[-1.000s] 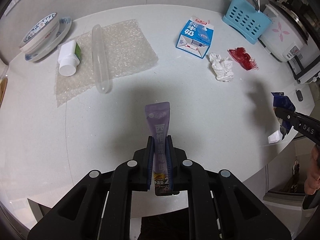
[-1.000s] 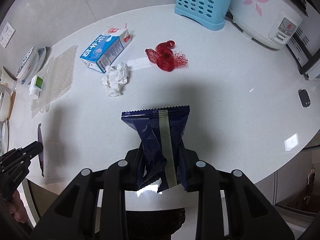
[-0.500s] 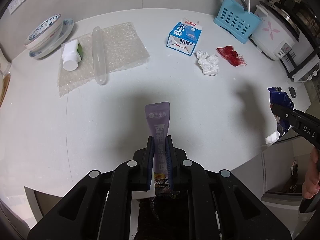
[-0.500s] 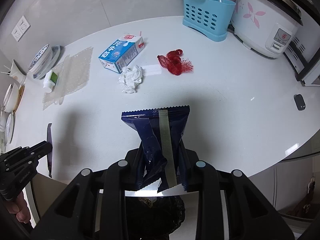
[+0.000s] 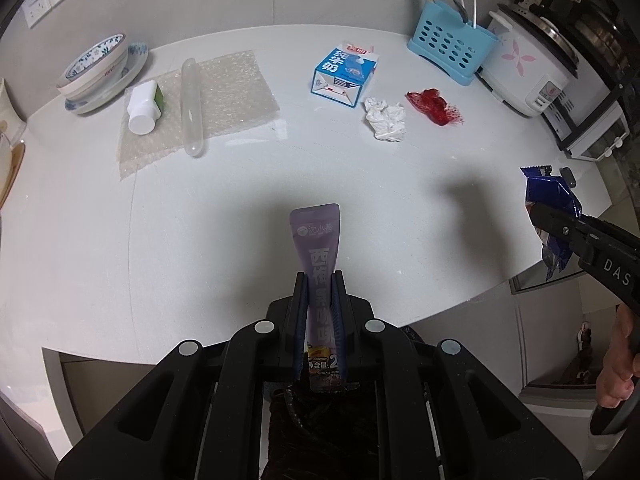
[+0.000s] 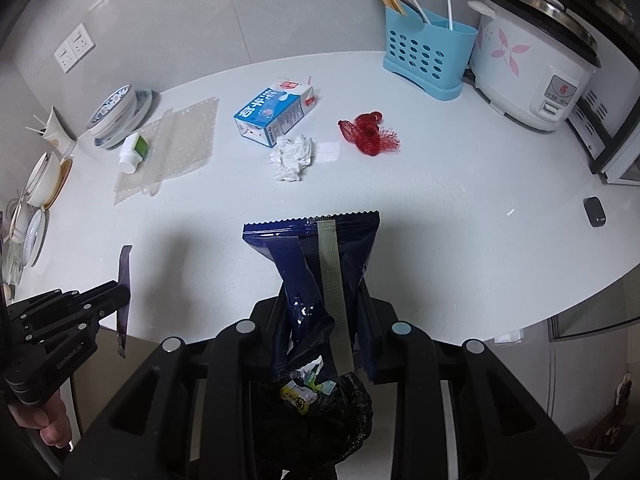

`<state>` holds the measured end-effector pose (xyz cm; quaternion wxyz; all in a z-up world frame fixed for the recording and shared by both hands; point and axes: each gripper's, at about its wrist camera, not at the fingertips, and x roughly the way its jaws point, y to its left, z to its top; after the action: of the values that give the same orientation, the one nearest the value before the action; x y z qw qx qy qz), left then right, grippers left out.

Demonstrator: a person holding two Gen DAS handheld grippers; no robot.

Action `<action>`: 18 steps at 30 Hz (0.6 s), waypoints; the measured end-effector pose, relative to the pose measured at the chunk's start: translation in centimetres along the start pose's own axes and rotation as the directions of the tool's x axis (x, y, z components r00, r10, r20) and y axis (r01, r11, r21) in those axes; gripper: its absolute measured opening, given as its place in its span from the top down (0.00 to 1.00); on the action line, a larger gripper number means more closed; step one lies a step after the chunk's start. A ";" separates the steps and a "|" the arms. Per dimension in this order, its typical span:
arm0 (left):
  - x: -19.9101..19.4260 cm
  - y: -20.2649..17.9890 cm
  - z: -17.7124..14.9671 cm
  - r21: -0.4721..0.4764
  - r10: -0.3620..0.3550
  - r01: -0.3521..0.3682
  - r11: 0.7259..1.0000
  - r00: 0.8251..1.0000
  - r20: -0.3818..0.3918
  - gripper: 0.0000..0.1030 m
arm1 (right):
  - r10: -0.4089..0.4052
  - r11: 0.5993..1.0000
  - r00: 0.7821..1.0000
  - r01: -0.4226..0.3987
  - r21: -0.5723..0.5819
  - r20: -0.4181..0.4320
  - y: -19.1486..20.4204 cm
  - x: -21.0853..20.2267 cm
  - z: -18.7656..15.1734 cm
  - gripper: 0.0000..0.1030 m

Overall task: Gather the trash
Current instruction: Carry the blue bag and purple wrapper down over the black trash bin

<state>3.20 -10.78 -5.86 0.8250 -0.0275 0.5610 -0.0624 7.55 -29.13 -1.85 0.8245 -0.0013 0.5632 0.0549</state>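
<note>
We see our left gripper (image 5: 320, 280) clamped on one purple packet (image 5: 318, 252) and our right gripper (image 6: 323, 292) clamped on one blue wrapper (image 6: 316, 252). On the surface (image 5: 200, 216) lie one milk carton (image 5: 344, 73), one tissue (image 5: 385, 119) and one red net (image 5: 434, 106).

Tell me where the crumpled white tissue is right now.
In both wrist views the crumpled white tissue lies on the countertop, just in front of the blue milk carton, with the red mesh net to its right.

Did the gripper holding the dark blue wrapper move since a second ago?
Yes. The right gripper with the dark blue wrapper pulled back from the milk carton, toward the counter's near edge, over the black trash bag.
</note>
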 end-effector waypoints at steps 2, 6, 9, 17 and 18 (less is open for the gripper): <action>-0.4 -0.3 -0.4 -0.001 -0.003 0.003 1.000 1.000 0.004 0.89 | 0.007 1.000 1.000 -0.007 -0.005 0.004 0.1 -0.5 -0.4 0.74; -1.0 -1.1 -1.3 0.000 -0.009 0.009 1.000 1.000 0.012 0.89 | 0.019 1.000 1.000 -0.019 -0.014 0.012 0.1 -1.4 -1.4 0.74; -1.4 -1.6 -1.9 -0.001 -0.012 0.012 1.000 1.000 0.013 0.89 | 0.026 0.999 1.000 -0.026 -0.018 0.014 0.1 -1.9 -2.2 0.74; -1.9 -2.7 -3.6 -0.002 -0.019 0.019 1.000 1.000 0.013 0.89 | 0.038 0.999 0.999 -0.038 -0.028 0.007 0.0 -2.3 -4.2 0.74; -1.9 -2.8 -3.8 -0.004 -0.020 0.020 1.000 1.000 0.013 0.89 | 0.040 0.999 0.999 -0.040 -0.029 0.006 0.0 -2.4 -4.3 0.74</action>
<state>-1.25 -13.20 -5.15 0.8277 -0.0352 0.5557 -0.0694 2.65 -29.61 -1.23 0.8249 -0.0018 0.5597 0.0793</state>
